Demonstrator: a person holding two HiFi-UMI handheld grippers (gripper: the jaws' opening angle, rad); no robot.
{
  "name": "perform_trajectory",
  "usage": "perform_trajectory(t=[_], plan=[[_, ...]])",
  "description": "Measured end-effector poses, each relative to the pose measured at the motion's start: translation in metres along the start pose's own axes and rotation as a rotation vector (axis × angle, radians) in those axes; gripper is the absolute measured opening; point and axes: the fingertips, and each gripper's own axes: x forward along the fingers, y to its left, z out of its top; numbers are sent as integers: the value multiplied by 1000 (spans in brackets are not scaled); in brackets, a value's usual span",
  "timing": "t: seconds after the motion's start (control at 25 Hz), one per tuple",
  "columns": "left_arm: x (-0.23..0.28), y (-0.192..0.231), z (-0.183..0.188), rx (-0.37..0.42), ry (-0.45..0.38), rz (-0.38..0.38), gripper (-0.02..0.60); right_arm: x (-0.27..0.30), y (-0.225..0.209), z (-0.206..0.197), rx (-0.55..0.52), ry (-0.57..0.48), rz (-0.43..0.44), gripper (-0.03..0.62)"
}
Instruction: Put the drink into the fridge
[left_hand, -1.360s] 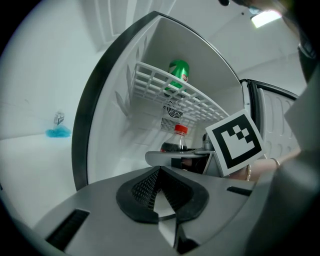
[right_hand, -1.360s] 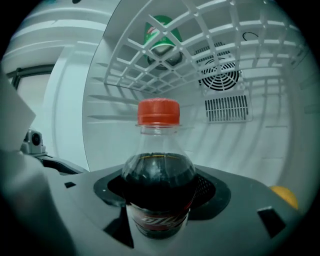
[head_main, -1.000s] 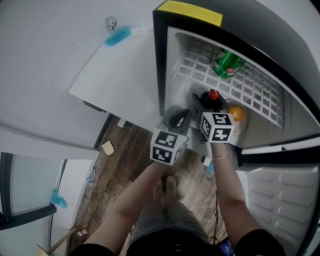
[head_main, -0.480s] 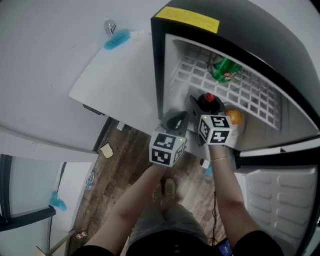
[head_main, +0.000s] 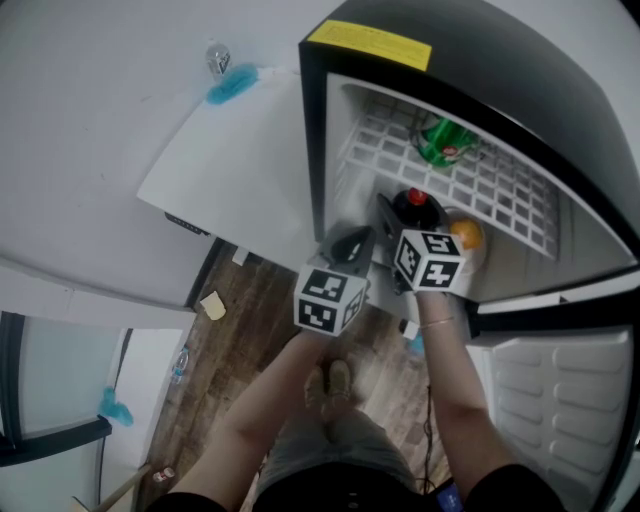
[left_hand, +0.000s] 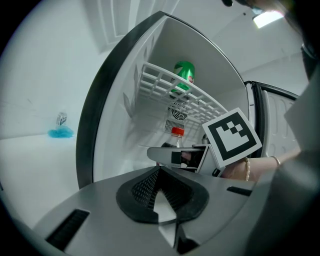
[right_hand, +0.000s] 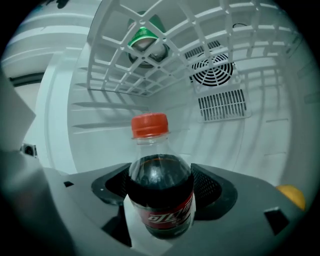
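Observation:
A cola bottle with a red cap stands upright on the floor of the open small fridge. My right gripper reaches into the fridge with the bottle between its jaws. The jaws are opening, and a thin gap shows beside the bottle's left side. In the head view the bottle sits just past the right gripper. My left gripper is shut and holds nothing. It hangs at the fridge's front edge, left of the right one.
A green bottle lies on the white wire shelf above the cola. An orange fruit rests on the fridge floor to the cola's right. The fridge door stands open at the right. A white counter lies left of the fridge.
The right gripper and the cola bottle have edged slightly deeper into the fridge. The left gripper has stayed beside it at the front edge.

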Motion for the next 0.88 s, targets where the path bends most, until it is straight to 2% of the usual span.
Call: perform_trajectory(t=[0.48,0.88], plan=[[-10,-6,10,39,8,-3,6,-33,3,7,-3,-23,-46,359],[-29,-16,28,53,-23,-2,6,-74,28,31,8,-80,19,357]])
